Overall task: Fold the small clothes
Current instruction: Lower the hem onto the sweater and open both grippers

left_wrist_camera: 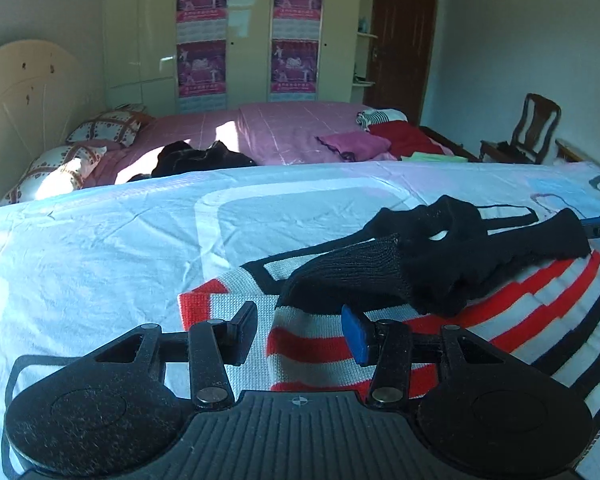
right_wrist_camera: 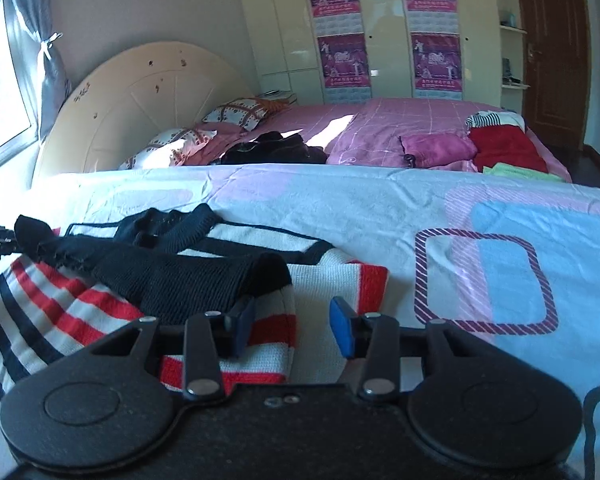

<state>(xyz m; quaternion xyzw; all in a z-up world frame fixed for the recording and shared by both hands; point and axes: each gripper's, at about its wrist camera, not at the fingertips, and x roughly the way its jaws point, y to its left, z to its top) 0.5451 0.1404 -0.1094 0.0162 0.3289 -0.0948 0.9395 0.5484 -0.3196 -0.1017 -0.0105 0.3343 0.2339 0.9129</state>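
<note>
Striped knitwear (left_wrist_camera: 440,328) in red, white and dark bands lies flat on the pale patterned sheet (left_wrist_camera: 100,248) of the near bed, and a black knitted piece (left_wrist_camera: 432,256) is draped across its top. From my right wrist view the same striped garment (right_wrist_camera: 80,312) fills the lower left, with the black piece (right_wrist_camera: 172,276) lying over it and a red-edged corner poking out toward the sheet (right_wrist_camera: 380,208).

My left gripper (left_wrist_camera: 300,330) hovers right at the near edge of the striped garment, its fingers (left_wrist_camera: 354,334) spread apart with a fold of the stripes showing between them; I cannot tell if either pad touches the cloth. My right gripper (right_wrist_camera: 292,326) sits at the garment's other near edge, fingers (right_wrist_camera: 342,330) likewise spread, the left one just beside the black piece and the right one over bare sheet.

Beyond the striped garment, a second bed with a pink cover (right_wrist_camera: 400,120) runs across the room. On it lie a dark heap of clothing (right_wrist_camera: 276,148), a magenta cushion (right_wrist_camera: 436,146) and a red cloth (right_wrist_camera: 504,148). Patterned pillows (right_wrist_camera: 236,114) rest against a cream headboard (right_wrist_camera: 140,96). Behind stands a pale wardrobe (right_wrist_camera: 284,32) carrying purple posters (right_wrist_camera: 340,24), with a dark wooden door (right_wrist_camera: 552,48) to its right. In the left wrist view a wooden chair (left_wrist_camera: 532,128) stands right of the pink bed.
</note>
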